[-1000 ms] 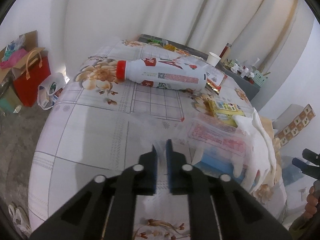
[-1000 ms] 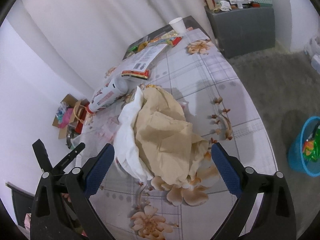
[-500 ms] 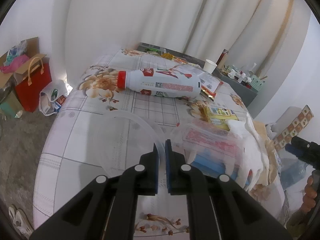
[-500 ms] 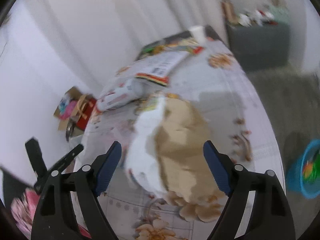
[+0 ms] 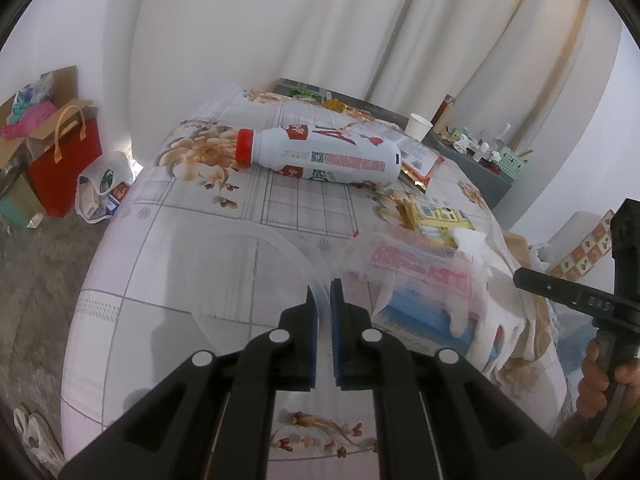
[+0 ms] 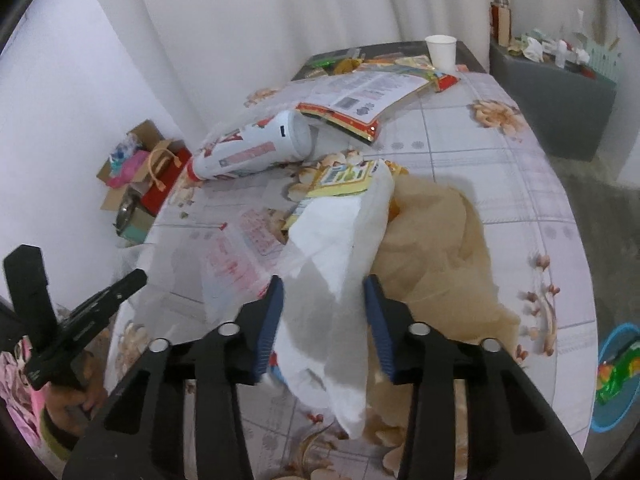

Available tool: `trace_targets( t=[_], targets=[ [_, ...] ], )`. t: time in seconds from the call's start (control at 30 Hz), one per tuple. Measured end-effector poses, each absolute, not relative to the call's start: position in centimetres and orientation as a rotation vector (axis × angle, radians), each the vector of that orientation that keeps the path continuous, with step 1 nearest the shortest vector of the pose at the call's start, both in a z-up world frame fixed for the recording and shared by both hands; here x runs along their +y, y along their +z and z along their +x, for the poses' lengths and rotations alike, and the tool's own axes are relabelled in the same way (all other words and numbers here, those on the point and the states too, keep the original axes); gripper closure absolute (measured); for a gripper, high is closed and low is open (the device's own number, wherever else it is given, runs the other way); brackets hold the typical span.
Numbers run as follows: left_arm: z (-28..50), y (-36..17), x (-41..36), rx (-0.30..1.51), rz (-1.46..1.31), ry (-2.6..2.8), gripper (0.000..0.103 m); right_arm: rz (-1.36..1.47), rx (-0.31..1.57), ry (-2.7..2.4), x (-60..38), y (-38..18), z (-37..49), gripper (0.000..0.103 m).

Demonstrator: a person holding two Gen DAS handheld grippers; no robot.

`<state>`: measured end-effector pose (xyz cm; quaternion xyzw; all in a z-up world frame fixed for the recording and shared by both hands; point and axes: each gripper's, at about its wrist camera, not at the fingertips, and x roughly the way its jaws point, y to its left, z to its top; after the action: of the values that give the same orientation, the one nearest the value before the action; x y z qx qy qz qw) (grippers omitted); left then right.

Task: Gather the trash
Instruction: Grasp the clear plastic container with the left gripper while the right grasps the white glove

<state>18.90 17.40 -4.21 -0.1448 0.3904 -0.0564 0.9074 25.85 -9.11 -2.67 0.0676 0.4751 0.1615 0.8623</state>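
Lighting: soft, even, diffuse daylight through the pale pleated curtains (image 5: 360, 32). Shadows: faint, grey, cast on the floral-clothed counter (image 6: 460, 140) below those curtains. Glare: none. Focus: sharp centrally. Distortion: strong fisheye bending, black vignette at corners.

Floral-clothed table (image 6: 500, 168), bottle (image 6: 256, 148) lying, brown paper (image 6: 440, 248)
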Motion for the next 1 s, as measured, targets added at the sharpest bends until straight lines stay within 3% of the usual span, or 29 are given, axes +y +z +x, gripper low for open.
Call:
trace_targets(
  t=[0.33,1.0],
  targets=[
    [19.0,-4.4,17.5,0.810,-0.308,-0.122,0.098,0.167,1.004,0.294,-9.6,-2.9,25.7,0.098],
    [17.6,-2.3,17.7,0.739,-0.306,-0.115,0.098,0.373,0.801,0.476,-12.0,4.3,21.7,0.100]
  ],
)
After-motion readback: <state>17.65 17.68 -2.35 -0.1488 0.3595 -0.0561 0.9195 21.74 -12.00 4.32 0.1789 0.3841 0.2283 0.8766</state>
